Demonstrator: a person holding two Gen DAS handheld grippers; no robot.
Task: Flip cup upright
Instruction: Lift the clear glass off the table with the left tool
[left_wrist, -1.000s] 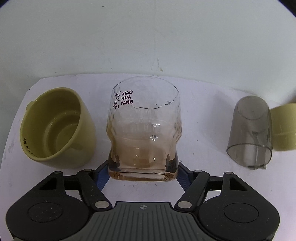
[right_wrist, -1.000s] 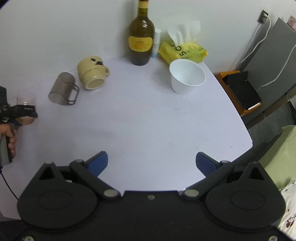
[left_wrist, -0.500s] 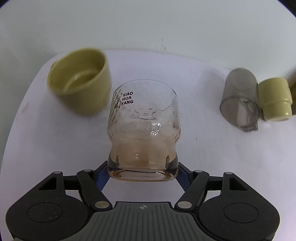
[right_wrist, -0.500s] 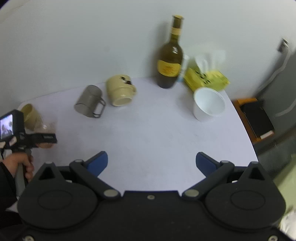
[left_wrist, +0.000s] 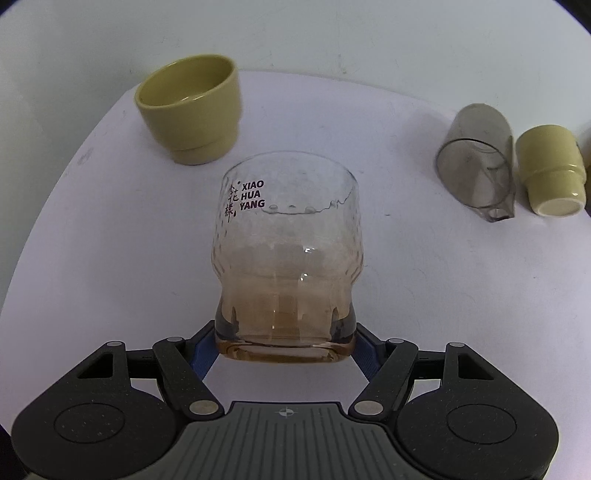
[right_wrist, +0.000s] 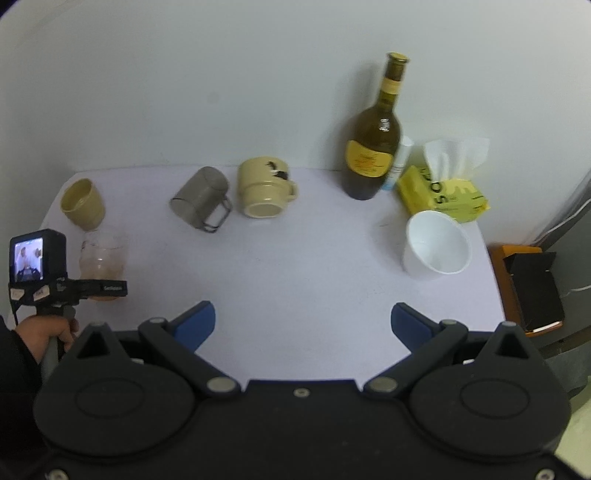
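Observation:
My left gripper (left_wrist: 286, 345) is shut on the base of a clear amber-tinted glass cup (left_wrist: 288, 266) printed "XIAO HUA YANG". The cup stands upright, mouth up, near the table's left end; I cannot tell whether its base touches the table. It also shows in the right wrist view (right_wrist: 101, 258), held by the left gripper (right_wrist: 107, 290). My right gripper (right_wrist: 303, 319) is open and empty above the table's front edge.
A yellow cup (left_wrist: 192, 110) stands upright behind the glass. A grey transparent mug (left_wrist: 478, 162) and a beige mug (left_wrist: 550, 173) lie on their sides. A wine bottle (right_wrist: 373, 147), a tissue pack (right_wrist: 443, 192) and a white paper cup (right_wrist: 437, 247) stand at the right on the white table (right_wrist: 295, 266).
The left gripper has tilted and pulled back with the glass, so the yellow cup now stands farther behind it. The right gripper's view has swung up to a level look across the table.

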